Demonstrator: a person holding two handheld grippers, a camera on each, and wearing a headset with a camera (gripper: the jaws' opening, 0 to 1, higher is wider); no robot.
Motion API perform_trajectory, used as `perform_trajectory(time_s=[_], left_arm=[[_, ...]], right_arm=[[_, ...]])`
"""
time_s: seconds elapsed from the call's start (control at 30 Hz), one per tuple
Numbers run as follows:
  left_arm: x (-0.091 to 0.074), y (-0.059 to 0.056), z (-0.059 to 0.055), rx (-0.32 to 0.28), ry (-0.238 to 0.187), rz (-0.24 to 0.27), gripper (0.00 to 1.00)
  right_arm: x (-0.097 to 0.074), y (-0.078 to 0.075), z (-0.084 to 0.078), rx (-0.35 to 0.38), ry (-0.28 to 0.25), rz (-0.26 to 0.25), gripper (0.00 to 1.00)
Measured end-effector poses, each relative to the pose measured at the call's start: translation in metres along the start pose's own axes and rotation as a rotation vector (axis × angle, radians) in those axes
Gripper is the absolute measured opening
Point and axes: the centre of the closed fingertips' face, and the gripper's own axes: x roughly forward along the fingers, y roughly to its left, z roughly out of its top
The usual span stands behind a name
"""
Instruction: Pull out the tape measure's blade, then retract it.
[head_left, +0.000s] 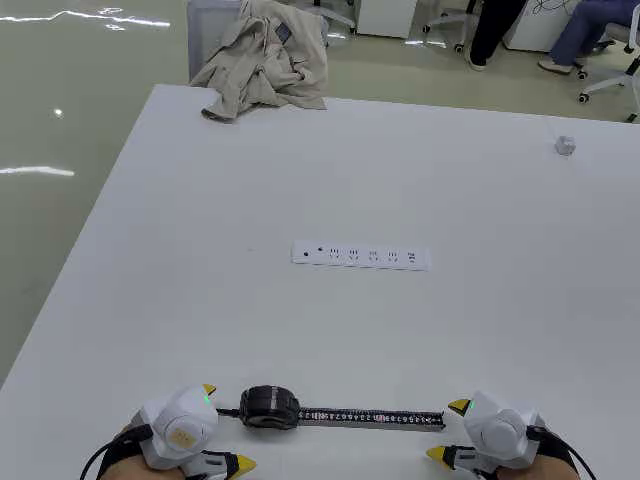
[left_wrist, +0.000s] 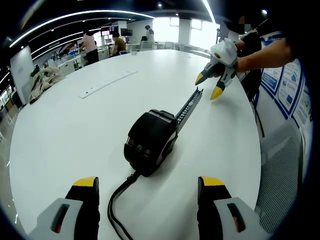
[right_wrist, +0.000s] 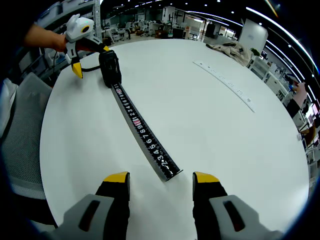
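Head view: the tape measure (head_left: 269, 406) lies at bottom centre of the white table (head_left: 400, 180). Its blade (head_left: 370, 417) is out toward lower right, so the long axis runs left-right betw. both tools.

Left gripper view: the left gripper (left_wrist: 149, 182) is spread wide and grasps nothing. The case sits just ahead, at frame centre.

Right gripper view: the right gripper (right_wrist: 161, 176) is also spread and empty, w/ the blade's end just in front. I judge the left is nearer the case for retracting.

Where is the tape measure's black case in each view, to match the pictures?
Head view: case bottom, left of centre.
Left gripper view: case centre, ahead of the open jaws.
Right gripper view: case upper left, at the blade's far end.
Shared landmark: white power strip.
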Motion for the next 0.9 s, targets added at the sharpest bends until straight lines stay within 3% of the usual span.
perform_trajectory(time_s=[0.27,0.9], left_arm=[[-0.006,-0.002,0.001,-0.07,-0.033,0.029,0.83],[-0.027,0.003,-0.004,-0.231,-0.114,0.117,0.94]], right_arm=[[-0.008,-0.003,0.002,0.092,-0.048,-0.046,0.58],[-0.029,0.005,-0.002,0.278,-0.146,-0.147,0.71]])
